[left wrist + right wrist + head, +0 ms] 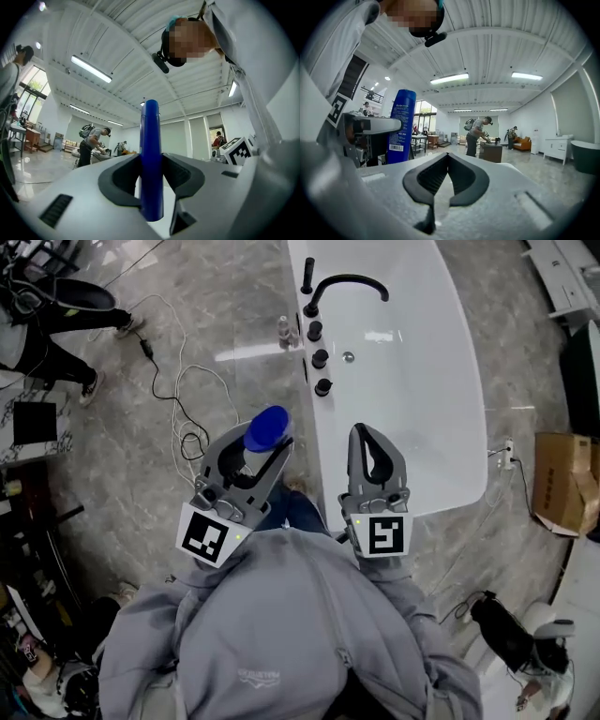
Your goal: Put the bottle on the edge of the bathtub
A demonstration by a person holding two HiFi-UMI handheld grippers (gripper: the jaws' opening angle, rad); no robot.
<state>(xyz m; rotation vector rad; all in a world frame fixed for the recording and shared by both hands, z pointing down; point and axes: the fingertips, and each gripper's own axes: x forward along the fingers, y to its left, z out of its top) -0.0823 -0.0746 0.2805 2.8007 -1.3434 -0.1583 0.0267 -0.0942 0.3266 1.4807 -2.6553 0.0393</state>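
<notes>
A tall blue bottle (265,427) is clamped between the jaws of my left gripper (255,439), held up in front of my chest. In the left gripper view the bottle (151,159) stands upright between the two pads of that gripper (151,178). My right gripper (362,433) is beside it, shut and empty. In the right gripper view the right gripper's (448,155) tips meet, and the bottle (401,126) shows at the left. The white bathtub (324,432) lies below and ahead, its near end under the right gripper.
A black faucet (347,283) and black knobs (320,357) line the tub's left rim. Cables (183,404) trail over the grey floor at left. A cardboard box (562,479) sits at right. A person's legs (61,329) show at upper left.
</notes>
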